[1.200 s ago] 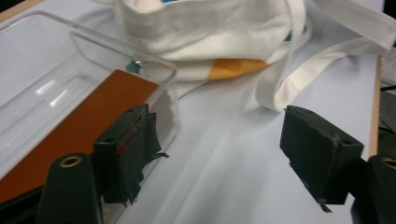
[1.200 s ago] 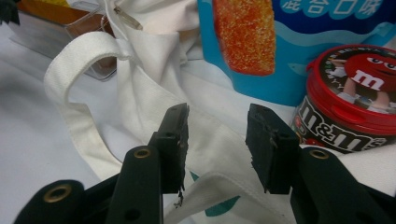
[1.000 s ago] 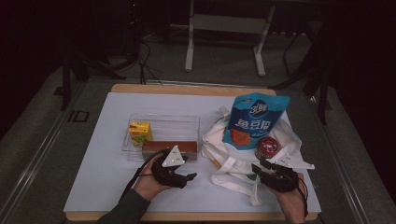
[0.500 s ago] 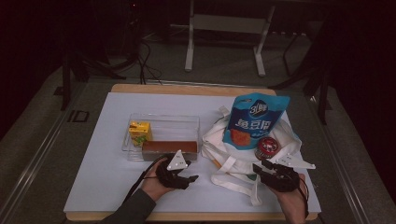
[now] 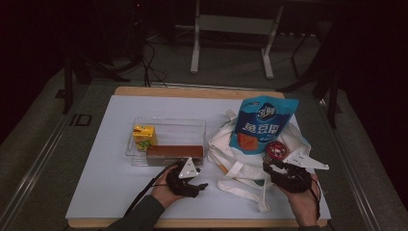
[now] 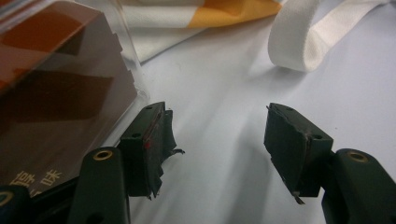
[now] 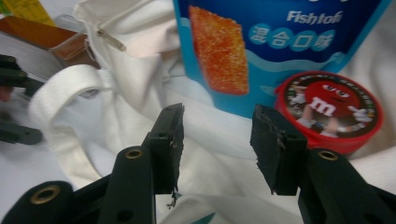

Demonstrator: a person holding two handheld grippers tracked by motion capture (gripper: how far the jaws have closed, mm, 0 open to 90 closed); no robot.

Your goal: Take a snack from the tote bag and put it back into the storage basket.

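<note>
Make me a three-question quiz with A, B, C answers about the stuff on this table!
1. Where is the yellow juice carton?
A. In the clear tray
B. On the white cloth bag
C. On the floor

2. What colour is the big snack pouch?
A. Green
B. Blue
C. Black

3. What is between the left gripper's pads?
A. The round red tin
B. The brown box
C. Nothing, it stands open

Answers:
1 A, the carton stands at the tray's left end in the high view.
2 B, the pouch on the bag is blue with an orange patch.
3 C, the left gripper view shows bare table in the gap, with the brown box off to one side.
</note>
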